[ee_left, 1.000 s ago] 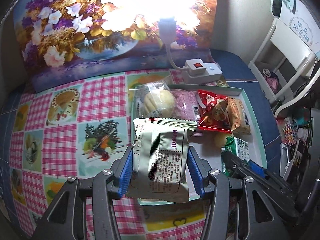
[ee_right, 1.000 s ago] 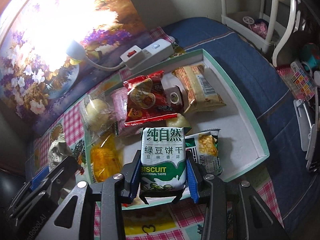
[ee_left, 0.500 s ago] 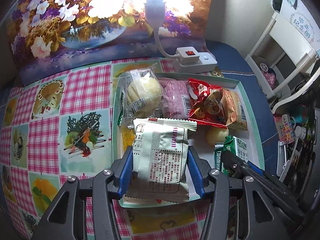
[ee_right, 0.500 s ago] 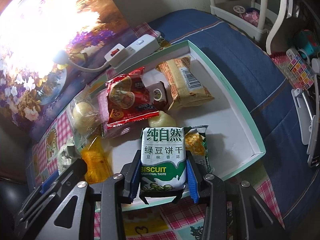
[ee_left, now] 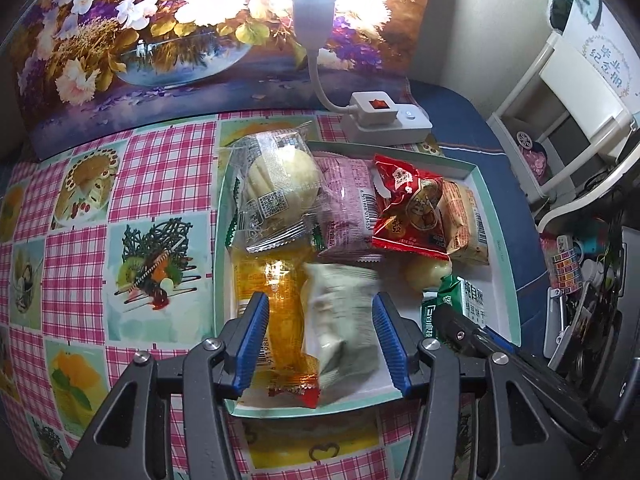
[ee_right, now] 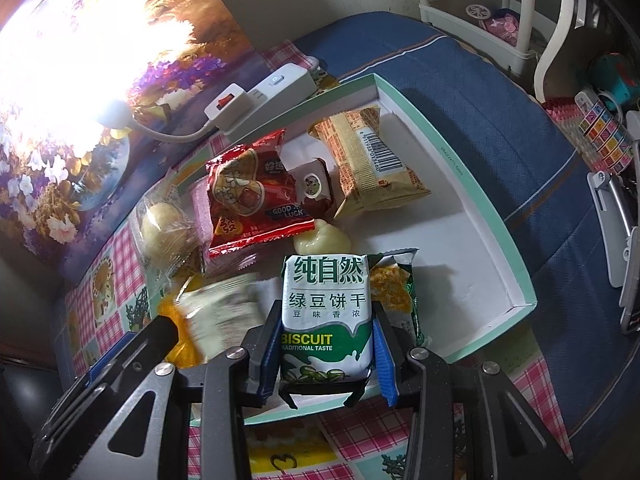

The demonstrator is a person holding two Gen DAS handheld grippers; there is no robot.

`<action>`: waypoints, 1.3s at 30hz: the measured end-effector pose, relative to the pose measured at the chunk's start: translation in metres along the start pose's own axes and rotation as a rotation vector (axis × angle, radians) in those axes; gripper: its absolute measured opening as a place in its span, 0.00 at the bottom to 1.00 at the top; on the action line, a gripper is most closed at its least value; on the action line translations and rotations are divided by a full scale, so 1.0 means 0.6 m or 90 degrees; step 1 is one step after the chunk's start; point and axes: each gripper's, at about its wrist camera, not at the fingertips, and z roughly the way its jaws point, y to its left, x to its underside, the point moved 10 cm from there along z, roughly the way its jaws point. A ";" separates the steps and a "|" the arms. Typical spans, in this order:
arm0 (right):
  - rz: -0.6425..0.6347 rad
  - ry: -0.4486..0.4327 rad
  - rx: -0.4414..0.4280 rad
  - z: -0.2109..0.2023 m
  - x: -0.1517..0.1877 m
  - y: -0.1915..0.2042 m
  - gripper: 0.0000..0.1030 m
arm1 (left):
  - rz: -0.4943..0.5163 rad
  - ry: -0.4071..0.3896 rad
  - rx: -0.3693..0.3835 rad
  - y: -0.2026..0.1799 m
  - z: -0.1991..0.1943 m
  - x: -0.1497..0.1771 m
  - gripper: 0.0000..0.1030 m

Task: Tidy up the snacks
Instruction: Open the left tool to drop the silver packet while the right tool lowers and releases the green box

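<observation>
A shallow white tray with a teal rim (ee_left: pixel 496 236) (ee_right: pixel 476 208) holds several snack packs. My left gripper (ee_left: pixel 320 340) is open above the tray's near left part. A pale grey-green packet (ee_left: pixel 344 320) lies blurred between its fingers on the tray, beside an orange pack (ee_left: pixel 280 312); the packet also shows in the right wrist view (ee_right: pixel 224 316). My right gripper (ee_right: pixel 326 352) is shut on a green-and-white biscuit pack (ee_right: pixel 326 320), held over the tray's near edge. That pack also shows in the left wrist view (ee_left: pixel 464 304).
In the tray lie a clear-wrapped bun (ee_left: pixel 280 184), a pink pack (ee_left: pixel 348 204), a red pack (ee_right: pixel 252 200), a tan pack (ee_right: pixel 372 164) and a corn pack (ee_right: pixel 396 292). A white power strip with lamp (ee_left: pixel 384 116) stands behind. White rack (ee_left: pixel 568 80) at right.
My left gripper has opened and let go of the grey-green packet, which has dropped into the tray beside the orange pack. The right gripper has kept its hold on the biscuit pack.
</observation>
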 end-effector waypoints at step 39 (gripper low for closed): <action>-0.074 -0.003 0.031 0.006 0.001 0.060 0.85 | -0.119 0.017 -0.184 0.196 0.011 0.011 0.86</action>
